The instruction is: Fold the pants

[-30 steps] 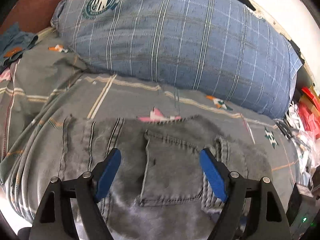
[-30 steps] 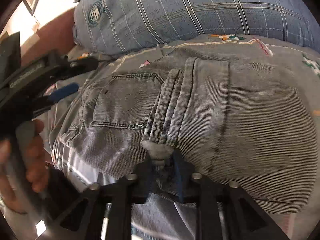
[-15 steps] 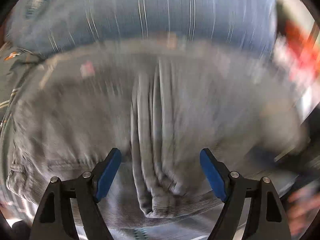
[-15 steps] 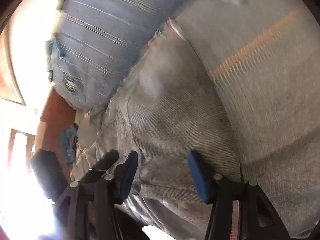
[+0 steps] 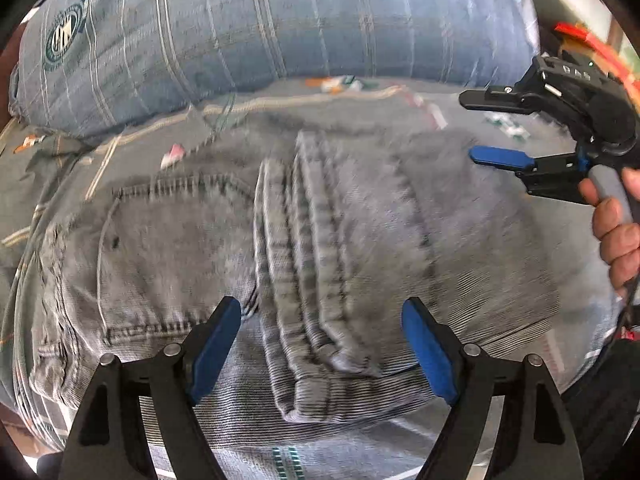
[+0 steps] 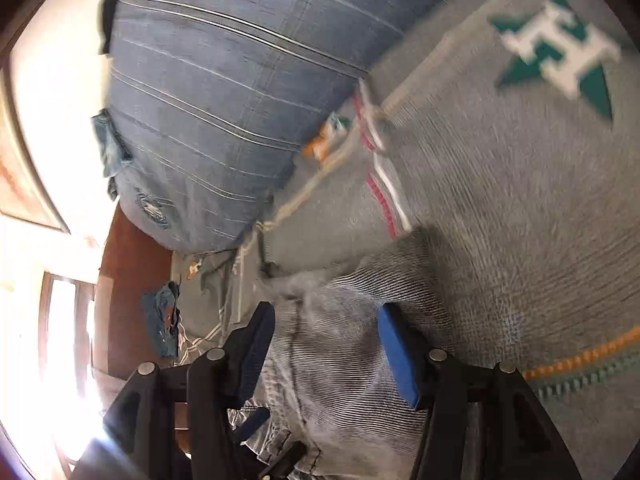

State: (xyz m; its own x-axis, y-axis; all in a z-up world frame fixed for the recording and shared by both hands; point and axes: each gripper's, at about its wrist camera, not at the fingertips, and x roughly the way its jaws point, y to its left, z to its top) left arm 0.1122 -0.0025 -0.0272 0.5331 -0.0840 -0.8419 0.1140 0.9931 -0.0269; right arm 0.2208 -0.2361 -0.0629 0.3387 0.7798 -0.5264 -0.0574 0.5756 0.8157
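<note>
Grey corduroy pants (image 5: 320,240) lie folded in a compact stack on the grey patterned blanket (image 5: 280,108), back pocket at left, leg folds down the middle. My left gripper (image 5: 322,340) is open and empty, hovering above the near edge of the stack. My right gripper (image 5: 492,128) shows at the far right of the left wrist view, open, held sideways above the stack's right part. In the right wrist view the right gripper (image 6: 326,344) is open over the pants (image 6: 340,360), holding nothing.
A large blue plaid pillow (image 5: 260,20) lies behind the pants and also shows in the right wrist view (image 6: 224,92). A small blue cloth (image 6: 162,320) lies near the brown headboard. Red items (image 5: 592,48) sit at the far right.
My right gripper let go of the folded pants edge, opened and swung off to the right, turning sideways. My left gripper moved right over the middle of the stack, still open.
</note>
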